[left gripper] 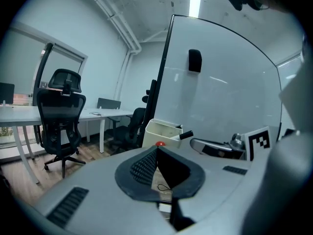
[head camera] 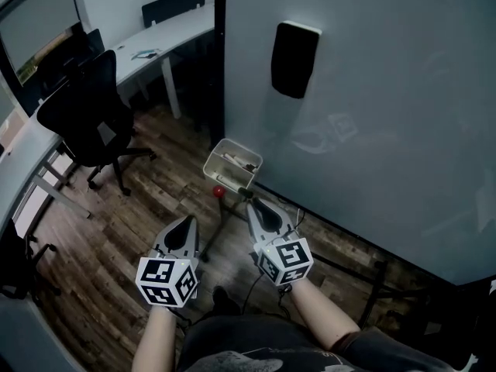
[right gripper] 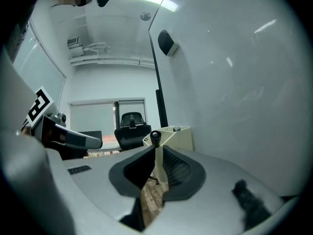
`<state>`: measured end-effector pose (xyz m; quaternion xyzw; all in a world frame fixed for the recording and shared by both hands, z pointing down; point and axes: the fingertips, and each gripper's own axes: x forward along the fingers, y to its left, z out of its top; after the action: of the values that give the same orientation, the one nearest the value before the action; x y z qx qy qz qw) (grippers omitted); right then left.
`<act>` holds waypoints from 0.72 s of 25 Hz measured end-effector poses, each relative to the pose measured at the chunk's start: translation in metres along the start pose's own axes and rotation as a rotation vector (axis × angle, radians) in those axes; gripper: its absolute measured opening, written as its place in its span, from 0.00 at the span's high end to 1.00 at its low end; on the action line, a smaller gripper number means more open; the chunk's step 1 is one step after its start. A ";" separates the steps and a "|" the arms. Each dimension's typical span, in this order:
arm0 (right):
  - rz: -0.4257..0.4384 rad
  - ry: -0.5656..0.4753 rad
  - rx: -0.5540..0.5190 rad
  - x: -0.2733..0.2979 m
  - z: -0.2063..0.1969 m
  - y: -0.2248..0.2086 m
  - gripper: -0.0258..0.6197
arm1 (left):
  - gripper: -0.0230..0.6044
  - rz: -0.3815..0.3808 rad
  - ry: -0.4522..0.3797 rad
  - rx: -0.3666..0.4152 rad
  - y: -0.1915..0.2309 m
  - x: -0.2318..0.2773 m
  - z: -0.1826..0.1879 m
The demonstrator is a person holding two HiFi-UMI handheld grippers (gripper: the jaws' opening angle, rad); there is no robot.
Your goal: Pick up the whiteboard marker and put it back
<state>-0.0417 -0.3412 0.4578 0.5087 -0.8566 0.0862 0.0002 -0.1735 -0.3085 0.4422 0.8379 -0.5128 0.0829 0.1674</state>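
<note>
My right gripper [head camera: 253, 204] is shut on a whiteboard marker [right gripper: 158, 163] with a white body and a black cap. The marker stands up between the jaws, its cap [head camera: 245, 193] just below the near edge of the white tray [head camera: 215, 157] fixed at the whiteboard's lower left corner. In the left gripper view the marker's cap [left gripper: 186, 135] hovers beside the tray [left gripper: 159, 130]. The tray holds a few small items. My left gripper [head camera: 188, 222] is shut and empty, lower and to the left. Its jaw tips touch in its own view, left gripper [left gripper: 157, 149].
A large whiteboard [head camera: 372, 107] fills the right side, with a black eraser [head camera: 294, 59] stuck high on it. A small red knob [head camera: 219, 191] sits under the tray. A black office chair [head camera: 89, 115] and white desks [head camera: 155, 49] stand on the wooden floor to the left.
</note>
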 end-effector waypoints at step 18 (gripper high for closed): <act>-0.097 -0.090 0.034 0.022 0.012 0.001 0.81 | 0.94 -0.014 0.022 -0.010 0.024 0.008 -0.003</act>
<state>-0.0520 -0.3621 0.4476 0.5529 -0.8285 0.0777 -0.0431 -0.1908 -0.3235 0.4524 0.8398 -0.5053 0.0885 0.1777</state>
